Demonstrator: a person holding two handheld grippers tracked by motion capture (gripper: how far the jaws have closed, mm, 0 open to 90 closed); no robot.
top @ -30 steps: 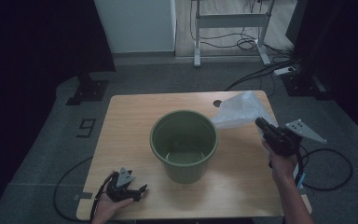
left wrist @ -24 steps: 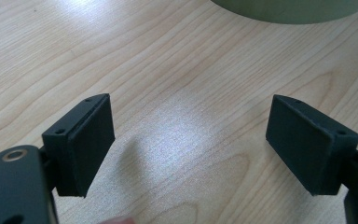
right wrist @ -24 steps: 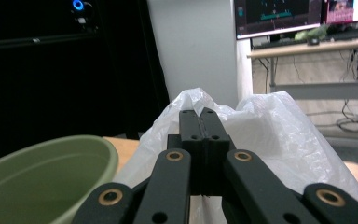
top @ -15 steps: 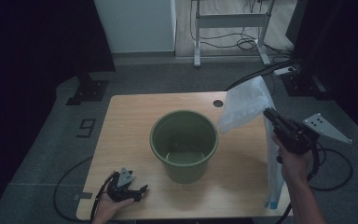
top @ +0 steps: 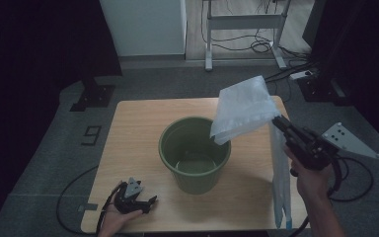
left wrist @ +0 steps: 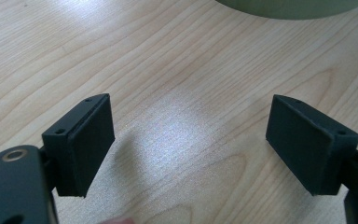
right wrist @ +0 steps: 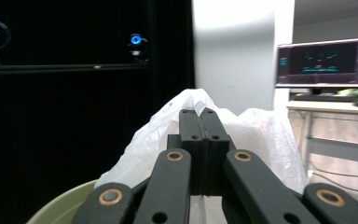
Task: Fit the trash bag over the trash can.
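Jaws of the right gripper (top: 276,121) pinch a crinkled, translucent white plastic bag (top: 242,108) above the green bucket (top: 195,153).

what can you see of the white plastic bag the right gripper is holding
The white plastic bag is thin, translucent and crinkled. The right gripper has its jaws shut on a pinch of the film, and holds it in the air over the table's right side. One part billows up and left, its lower corner above the green bucket rim; another part hangs straight down as a long strip past the table's near right edge. In the right gripper view it bulges around the jaws.
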